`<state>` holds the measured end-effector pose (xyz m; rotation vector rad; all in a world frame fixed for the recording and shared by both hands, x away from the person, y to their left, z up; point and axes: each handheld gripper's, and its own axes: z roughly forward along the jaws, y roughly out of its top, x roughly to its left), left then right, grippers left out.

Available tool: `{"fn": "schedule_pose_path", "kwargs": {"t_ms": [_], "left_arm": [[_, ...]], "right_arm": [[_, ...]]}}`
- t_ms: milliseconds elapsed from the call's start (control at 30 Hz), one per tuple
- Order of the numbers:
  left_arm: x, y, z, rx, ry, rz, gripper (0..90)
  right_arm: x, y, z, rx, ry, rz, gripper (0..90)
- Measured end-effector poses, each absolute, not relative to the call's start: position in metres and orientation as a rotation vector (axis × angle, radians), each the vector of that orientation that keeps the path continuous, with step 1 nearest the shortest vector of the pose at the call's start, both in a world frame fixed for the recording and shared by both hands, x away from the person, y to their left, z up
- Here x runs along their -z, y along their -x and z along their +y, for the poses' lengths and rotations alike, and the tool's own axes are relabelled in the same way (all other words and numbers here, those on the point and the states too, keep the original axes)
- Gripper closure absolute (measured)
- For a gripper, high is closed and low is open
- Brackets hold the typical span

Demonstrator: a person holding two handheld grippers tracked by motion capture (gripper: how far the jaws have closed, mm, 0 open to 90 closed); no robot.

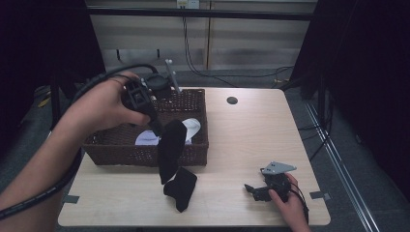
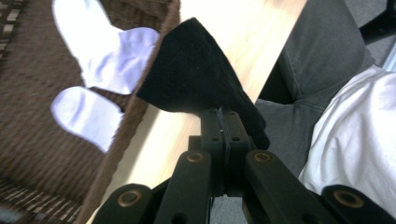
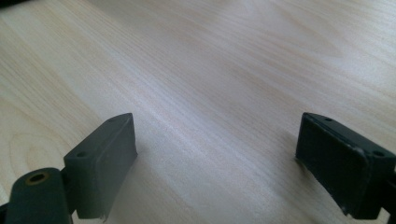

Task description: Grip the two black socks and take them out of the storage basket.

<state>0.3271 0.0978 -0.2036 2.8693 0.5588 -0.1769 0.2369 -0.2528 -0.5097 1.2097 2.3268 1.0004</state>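
Hanging limp at the centre of the high view, a long black sock (image 1: 170, 150) of soft, fine-ribbed knit dangles from the left gripper (image 1: 155, 126), whose two black jaws are pressed together on the sock's upper edge; in the left gripper view the same dark fabric (image 2: 196, 79) bunches into a rounded peak just above the closed jaw tips. Its lower end drops past the front wall of the basket to just above a second black sock (image 1: 181, 187), which lies crumpled on the table below centre; whether the two touch is unclear. Behind the hanging sock sits a rectangular basket (image 1: 121, 152) of dark brown woven wicker, and inside it lie white socks (image 1: 191, 128), smooth and rounded at the toes. The table (image 1: 241, 140) is pale wood-grain laminate with rounded corners. At the lower right of the high view the right gripper (image 1: 251, 189) rests low on the tabletop in a hand, its blocky black jaws spread wide apart over bare wood.
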Motion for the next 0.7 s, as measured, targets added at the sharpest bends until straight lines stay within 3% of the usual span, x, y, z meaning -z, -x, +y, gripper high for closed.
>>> {"fn": "schedule_pose_path", "kwargs": {"t_ms": [400, 633, 700], "left_arm": [[0.314, -0.334, 0.096, 0.236, -2.908, 0.624, 89.6], [0.339, -0.334, 0.102, 0.227, -2.918, 0.665, 89.3], [0.343, -0.335, 0.107, 0.200, -2.918, 0.685, 82.4]], "right_arm": [[0.510, -0.237, -0.253, -1.004, -1.209, 2.325, 11.6], [0.510, -0.237, -0.253, -1.000, -1.209, 2.329, 11.6], [0.510, -0.237, -0.253, -1.000, -1.209, 2.329, 11.6]]}}
